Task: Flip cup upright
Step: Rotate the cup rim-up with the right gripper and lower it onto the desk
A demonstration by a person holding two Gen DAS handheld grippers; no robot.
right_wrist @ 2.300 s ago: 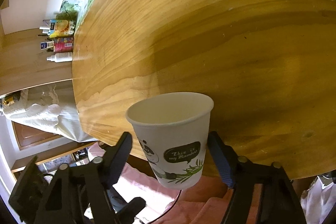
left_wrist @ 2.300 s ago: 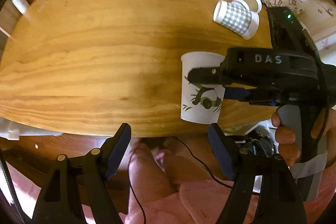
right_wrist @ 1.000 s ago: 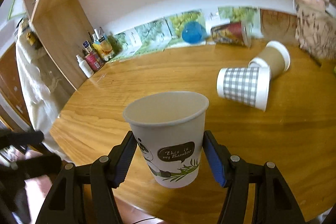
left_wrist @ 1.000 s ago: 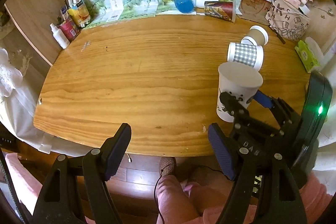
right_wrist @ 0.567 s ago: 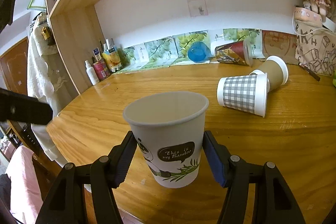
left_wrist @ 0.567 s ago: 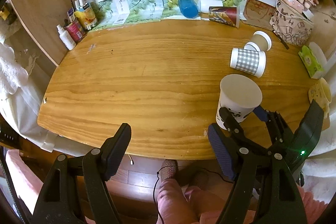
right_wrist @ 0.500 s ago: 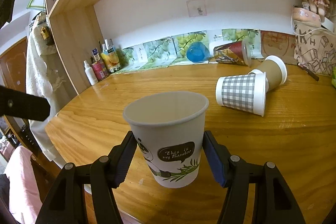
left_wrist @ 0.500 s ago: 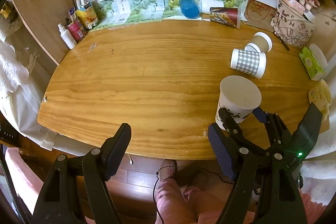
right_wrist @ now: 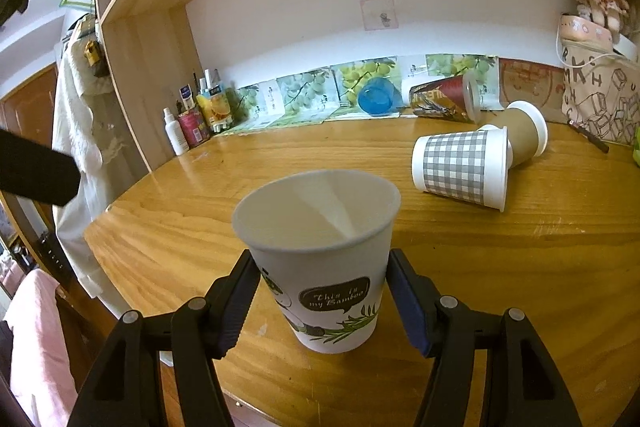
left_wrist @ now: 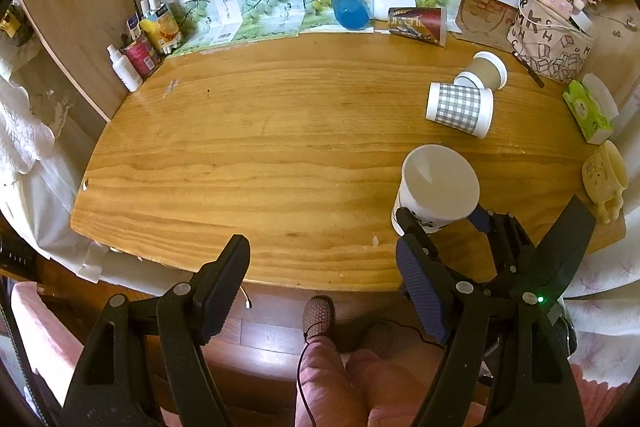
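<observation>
A white paper cup with a panda print (right_wrist: 320, 267) stands upright, mouth up, near the front right of the wooden table (left_wrist: 240, 147). My right gripper (right_wrist: 322, 295) is shut on the cup, its blue pads pressing both sides. In the left wrist view the same cup (left_wrist: 436, 187) shows with the right gripper behind it. My left gripper (left_wrist: 324, 291) is open and empty, held off the table's front edge.
A grey checked cup (left_wrist: 460, 107) and a brown cup (left_wrist: 486, 69) lie on their sides at the back right. A red cup (left_wrist: 418, 23) and a blue cup (left_wrist: 352, 9) lie by the wall. Bottles (left_wrist: 140, 47) stand at the back left. A green tissue box (left_wrist: 588, 111) and yellow mug (left_wrist: 604, 175) sit at the right.
The right gripper has turned the cup from tilted to upright and lowered it onto or just above the table. The left gripper has pulled back and up.
</observation>
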